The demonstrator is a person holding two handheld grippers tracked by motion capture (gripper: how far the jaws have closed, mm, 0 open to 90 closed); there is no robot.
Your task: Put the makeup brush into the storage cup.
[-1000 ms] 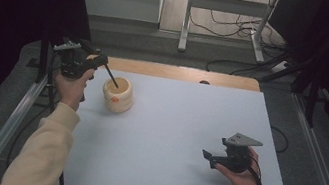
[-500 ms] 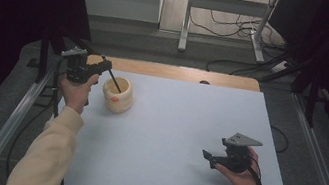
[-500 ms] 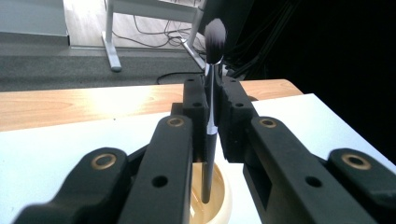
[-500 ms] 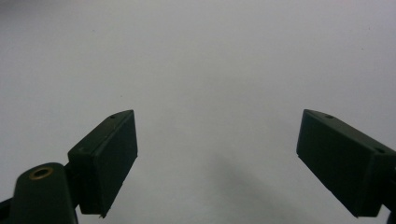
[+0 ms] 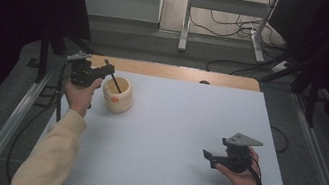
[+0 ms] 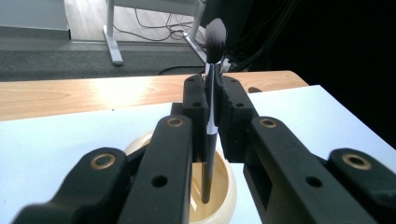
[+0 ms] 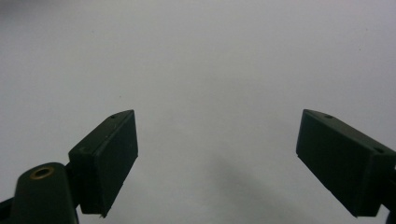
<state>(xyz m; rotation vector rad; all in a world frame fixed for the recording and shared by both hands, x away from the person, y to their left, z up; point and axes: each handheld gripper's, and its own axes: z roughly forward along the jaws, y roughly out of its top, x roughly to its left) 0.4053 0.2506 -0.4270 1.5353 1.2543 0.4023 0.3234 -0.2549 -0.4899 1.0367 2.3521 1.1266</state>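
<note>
A cream-coloured round holder (image 5: 118, 95) stands on the white table (image 5: 175, 140) at the far left. My left gripper (image 5: 107, 69) is shut on a black-handled makeup brush (image 5: 114, 82) whose lower end dips into the holder. In the left gripper view the brush (image 6: 211, 93) stands upright between the jaws, bristles up, over the holder (image 6: 219, 196). My right gripper (image 5: 208, 156) rests low over the table near the front right. Seen in the right gripper view, the right gripper (image 7: 217, 158) is open with bare table between its fingers.
A strip of wooden tabletop (image 5: 181, 73) runs along the far edge of the white sheet. Beyond it lie a metal stand's legs (image 5: 187, 20) and cables on the floor. Metal rails (image 5: 10, 122) flank the table on both sides.
My left gripper with the brush has shifted a little right and toward the holder. The right gripper has stayed where it was.
</note>
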